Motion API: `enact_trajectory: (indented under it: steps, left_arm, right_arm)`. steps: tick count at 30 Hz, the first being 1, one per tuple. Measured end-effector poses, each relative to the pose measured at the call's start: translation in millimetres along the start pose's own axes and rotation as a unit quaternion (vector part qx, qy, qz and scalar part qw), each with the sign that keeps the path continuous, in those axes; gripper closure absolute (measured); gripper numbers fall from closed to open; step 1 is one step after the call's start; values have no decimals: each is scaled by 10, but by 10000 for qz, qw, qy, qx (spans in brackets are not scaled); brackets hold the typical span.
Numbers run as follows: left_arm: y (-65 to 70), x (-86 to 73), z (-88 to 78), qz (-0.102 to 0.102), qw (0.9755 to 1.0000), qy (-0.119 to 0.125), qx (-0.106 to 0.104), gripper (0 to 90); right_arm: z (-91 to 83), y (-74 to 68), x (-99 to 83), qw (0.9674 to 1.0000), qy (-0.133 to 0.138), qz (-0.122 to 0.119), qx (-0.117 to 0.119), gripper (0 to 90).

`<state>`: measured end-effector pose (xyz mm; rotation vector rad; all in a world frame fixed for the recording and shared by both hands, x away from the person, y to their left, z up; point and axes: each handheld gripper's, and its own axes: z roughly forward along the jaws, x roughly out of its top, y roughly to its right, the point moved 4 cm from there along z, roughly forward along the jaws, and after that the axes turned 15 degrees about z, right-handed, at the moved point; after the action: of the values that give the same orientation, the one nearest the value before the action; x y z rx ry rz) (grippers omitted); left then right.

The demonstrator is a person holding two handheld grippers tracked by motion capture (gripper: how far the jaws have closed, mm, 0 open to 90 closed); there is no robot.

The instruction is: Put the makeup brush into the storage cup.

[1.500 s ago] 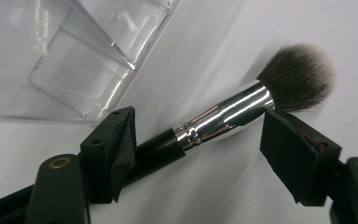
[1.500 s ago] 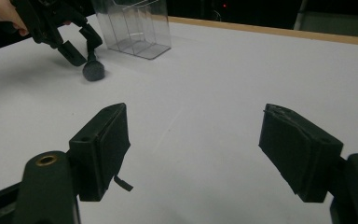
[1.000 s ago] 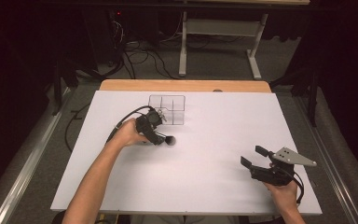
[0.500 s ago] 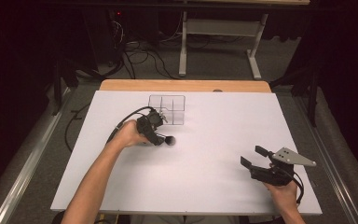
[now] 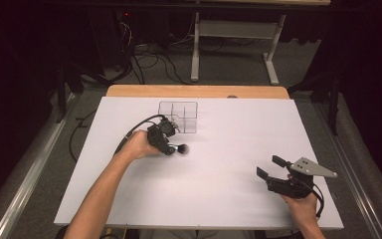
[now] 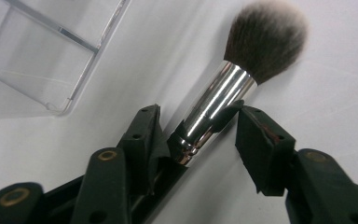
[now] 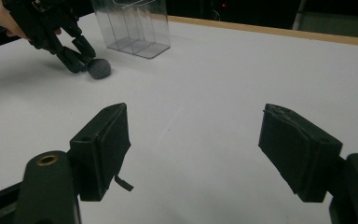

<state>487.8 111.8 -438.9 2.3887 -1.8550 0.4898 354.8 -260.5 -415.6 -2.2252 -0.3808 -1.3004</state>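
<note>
I see a white table [image 5: 219, 199] with a light wooden edge [image 5: 199, 91] along its far side. On it stands a clear, colourless organiser [image 5: 179, 117], its walls faintly grey. The brush [image 6: 242, 79] has a shiny silver ferrule and dark brown bristles that fade to pale grey-white at the tips. My left gripper [image 6: 200, 135] is matte black with small brass-coloured rings at its joints; my right gripper [image 7: 193, 154] is the same black with the same brass rings, and carries a grey plate [image 5: 308, 167] on top. Black cables [image 5: 149, 64] lie on the grey floor [image 5: 238, 64] beyond.
</note>
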Motion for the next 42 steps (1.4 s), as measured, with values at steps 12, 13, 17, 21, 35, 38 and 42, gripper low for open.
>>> enact_trajectory:
  steps: [12, 13, 17, 21, 35, 38, 42]
  left_arm:
    - [43, 31, -7, 85, 9999, -45, -123, 657]
    - [45, 31, -7, 68, 9999, -40, -146, 664]
    - [57, 43, -8, 83, 9998, -76, -148, 691]
    - [61, 39, -12, 26, 9995, -80, -290, 707]
    - [117, 25, -88, -137, 9998, 70, -143, 717]
    - [116, 18, -153, -194, 9995, 208, -103, 718]
    - [128, 24, -246, -217, 9986, 468, -64, 718]
  right_arm:
    - [3, -1, 6, 10000, 8, -44, 16, 260]
    - [-4, -13, 5, 10000, 30, -39, 9, 261]
    - [-8, -6, 3, 10000, 24, 1, 18, 261]
    - [-2, -2, 1, 10000, 7, -9, 4, 261]
    - [-9, -10, 2, 10000, 32, -46, 2, 262]
    - [-16, 10, 2, 10000, 45, 10, -2, 261]
    - [-2, 20, 9, 10000, 27, 6, -17, 262]
